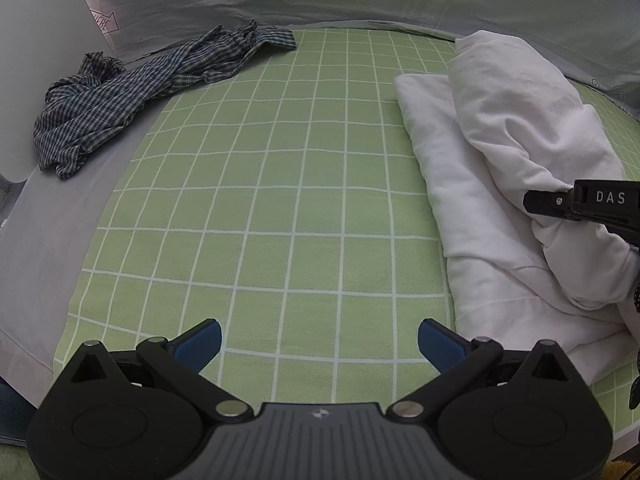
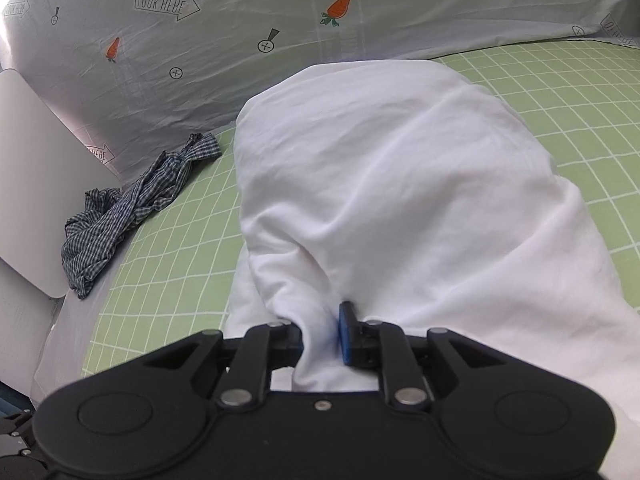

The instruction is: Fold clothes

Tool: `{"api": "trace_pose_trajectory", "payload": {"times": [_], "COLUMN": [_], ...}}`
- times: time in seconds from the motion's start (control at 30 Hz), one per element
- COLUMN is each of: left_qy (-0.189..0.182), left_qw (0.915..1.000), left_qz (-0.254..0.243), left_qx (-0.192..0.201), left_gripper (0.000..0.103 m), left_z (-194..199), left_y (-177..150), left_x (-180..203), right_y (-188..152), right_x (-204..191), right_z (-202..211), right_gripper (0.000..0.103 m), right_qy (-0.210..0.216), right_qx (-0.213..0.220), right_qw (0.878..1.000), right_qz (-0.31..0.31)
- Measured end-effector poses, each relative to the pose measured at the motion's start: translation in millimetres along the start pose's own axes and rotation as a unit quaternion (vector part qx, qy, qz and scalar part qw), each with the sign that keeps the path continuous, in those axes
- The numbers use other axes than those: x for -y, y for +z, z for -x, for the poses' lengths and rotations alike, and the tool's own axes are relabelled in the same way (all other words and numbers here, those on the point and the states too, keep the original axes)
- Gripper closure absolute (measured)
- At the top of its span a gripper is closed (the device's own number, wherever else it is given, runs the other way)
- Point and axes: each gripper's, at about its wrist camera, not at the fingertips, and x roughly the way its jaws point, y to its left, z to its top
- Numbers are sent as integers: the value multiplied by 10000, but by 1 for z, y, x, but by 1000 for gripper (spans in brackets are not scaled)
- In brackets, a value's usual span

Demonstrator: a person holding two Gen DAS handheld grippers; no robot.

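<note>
On the green checked sheet (image 1: 280, 200), a white garment (image 2: 400, 200) lies in soft, bunched folds, its upper layer lifted in a hump. The right gripper (image 2: 324, 336) pinches a gathered edge. The left gripper (image 1: 319, 340) hangs wide, holding nothing. A plaid shirt (image 1: 132, 100) lies crumpled well apart.
</note>
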Motion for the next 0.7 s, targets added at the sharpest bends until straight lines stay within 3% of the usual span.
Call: {"api": "trace_pose_trajectory", "payload": {"times": [0.23, 0.3, 0.37, 0.47, 0.53, 0.6, 0.7], "left_qy": [-184, -198, -196, -199, -202, -206, -201], "left_qw": [9998, 9997, 9997, 9998, 9998, 9998, 9998], "left_qz": [-107, -139, -107, -27, 31, 50, 12], "left_qx": [51, 54, 47, 16, -8, -27, -39], "left_gripper": [0, 0, 0, 0, 0, 0, 0], "left_z": [-2, -3, -4, -7, -8, -9, -10], "left_y": [3, 3, 5, 7, 8, 9, 10], "left_x": [13, 15, 14, 13, 13, 14, 18], "right_y": [10, 11, 12, 20, 24, 22, 11], "right_x": [-12, -19, -25, -19, -6, 8, 26], "right_z": [24, 45, 67, 81, 73, 56, 33], "right_gripper": [70, 53, 19, 16, 16, 16, 13], "right_qy": [35, -32, -139, -703, -1220, -1632, -1813], "right_qx": [-17, 300, 763, 1151, 996, 581, -77], "right_qw": [10000, 9992, 9959, 9893, 9863, 9838, 9827], "right_qz": [84, 257, 462, 555, 487, 452, 380]}}
